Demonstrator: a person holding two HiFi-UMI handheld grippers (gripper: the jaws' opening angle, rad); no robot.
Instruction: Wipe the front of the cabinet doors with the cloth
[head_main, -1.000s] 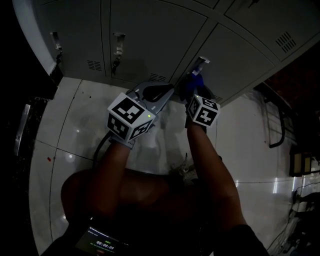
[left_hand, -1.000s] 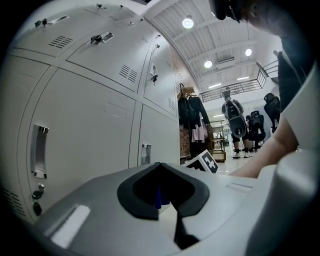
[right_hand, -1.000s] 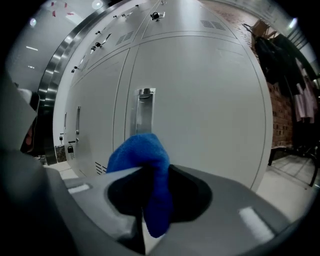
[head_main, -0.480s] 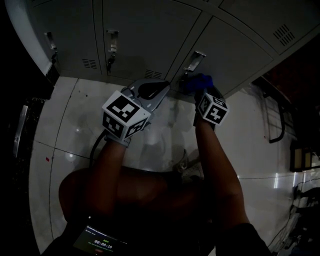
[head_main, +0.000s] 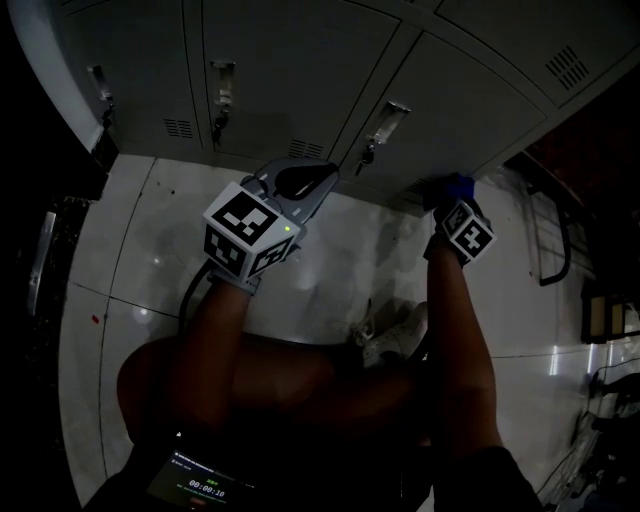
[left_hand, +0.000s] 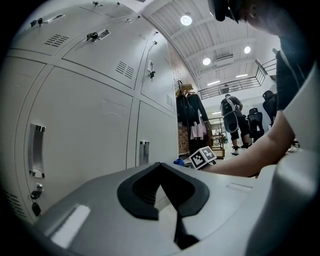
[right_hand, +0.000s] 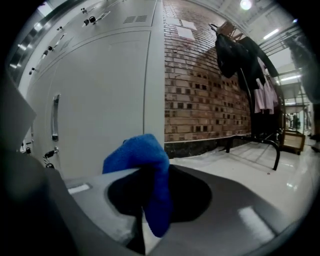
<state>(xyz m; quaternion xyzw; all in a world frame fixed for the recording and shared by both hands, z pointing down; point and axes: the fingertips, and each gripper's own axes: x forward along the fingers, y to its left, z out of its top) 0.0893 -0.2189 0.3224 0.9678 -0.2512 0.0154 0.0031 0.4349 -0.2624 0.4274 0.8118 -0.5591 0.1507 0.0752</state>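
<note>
Cloth of fuzzy blue fabric (right_hand: 144, 162) is clamped between the jaws of your right gripper (right_hand: 150, 202). One bunched fold rises above the jaw tips and a narrower tail hangs down between them. From the head view, your right gripper (head_main: 453, 192) holds the cloth (head_main: 455, 184) at the bottom edge of the right-hand door of the grey metal cabinet doors (head_main: 300, 70), just above the glossy white tiled floor (head_main: 340, 260). You cannot tell whether cloth and door actually touch. Your left gripper (head_main: 300, 182) hangs well apart from it, near the middle doors, and its jaws (left_hand: 167, 200) are pressed together with nothing between them.
</note>
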